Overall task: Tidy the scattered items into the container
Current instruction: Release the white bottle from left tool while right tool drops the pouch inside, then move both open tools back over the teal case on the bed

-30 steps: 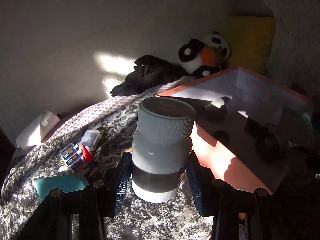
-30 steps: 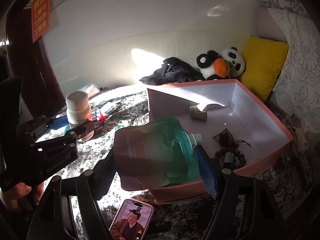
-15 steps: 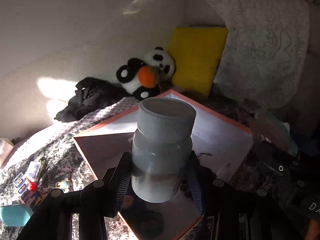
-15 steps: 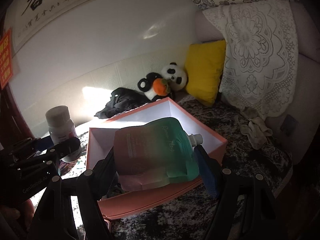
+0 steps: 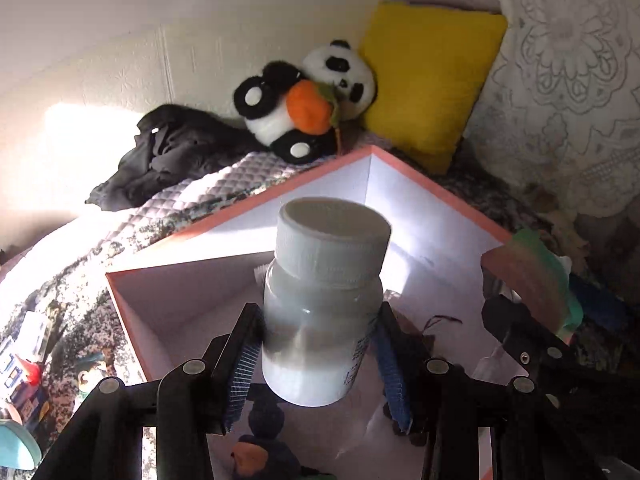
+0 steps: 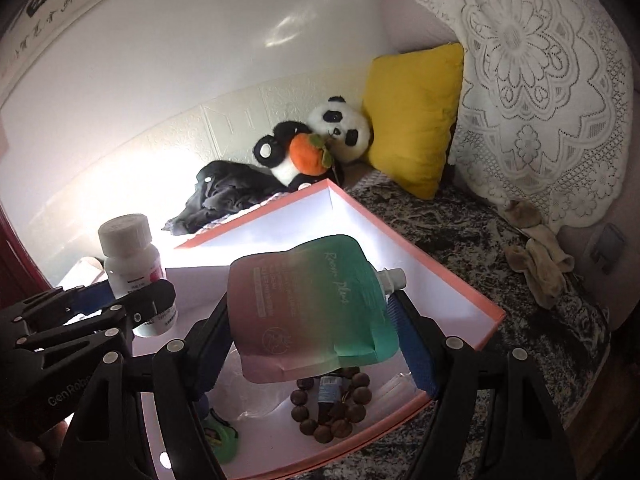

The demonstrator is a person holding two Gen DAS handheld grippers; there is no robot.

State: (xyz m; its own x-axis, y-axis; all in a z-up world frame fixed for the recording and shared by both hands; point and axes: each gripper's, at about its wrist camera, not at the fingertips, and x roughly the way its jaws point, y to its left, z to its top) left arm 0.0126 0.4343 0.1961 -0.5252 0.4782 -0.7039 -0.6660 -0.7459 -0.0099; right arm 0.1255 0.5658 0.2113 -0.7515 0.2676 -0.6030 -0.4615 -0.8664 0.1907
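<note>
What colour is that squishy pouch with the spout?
The pouch fades from dusty pink to mint green, with a white spout; the right wrist view shows it best.

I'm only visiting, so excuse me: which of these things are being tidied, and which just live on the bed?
Being tidied: white pill bottle, green-pink pouch, pink box, wooden beads.
Just there: panda toy, yellow cushion, lace pillow, dark cloth.

Hard sunlight enters from the left, overexposing the wall [image 5: 76, 128] and the box [image 6: 280, 240] interior. Foreground gripper bodies sit in deep shadow. Fisheye distortion curves all edges. The bottle [image 5: 326, 300] in the left view appears slightly blurred.
</note>
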